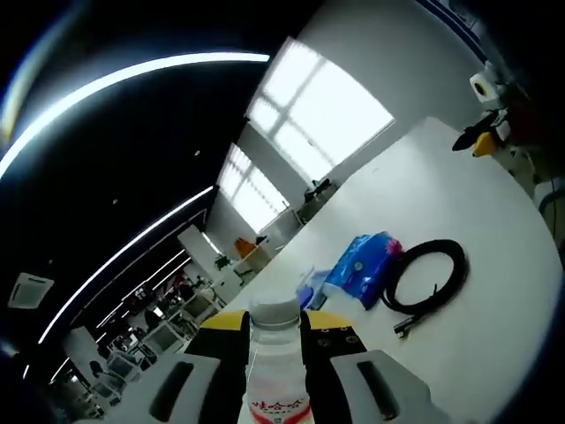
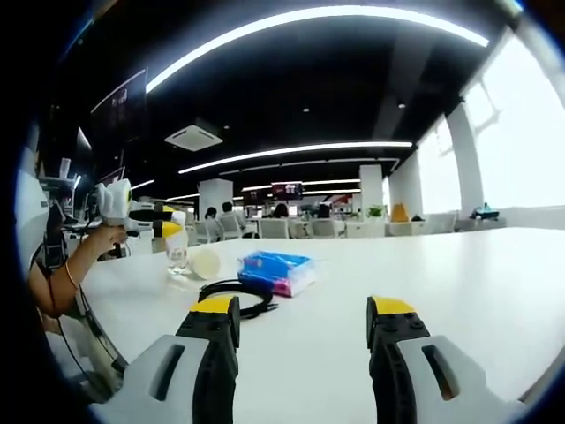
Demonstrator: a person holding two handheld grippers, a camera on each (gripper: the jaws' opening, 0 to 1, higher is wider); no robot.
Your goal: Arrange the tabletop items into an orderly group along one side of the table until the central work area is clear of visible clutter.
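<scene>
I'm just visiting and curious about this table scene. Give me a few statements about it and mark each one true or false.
1. The left gripper is shut on a water bottle. True.
2. The right gripper holds the blue tissue pack. False: its fingers are open and empty, and the pack lies on the table ahead of it.
3. A coiled black cable lies on the table near the tissue pack. True.
4. The water bottle has a red cap. False: the cap is white.
5. The black cable is draped over the tissue pack. False: it lies beside it on the table.
</scene>
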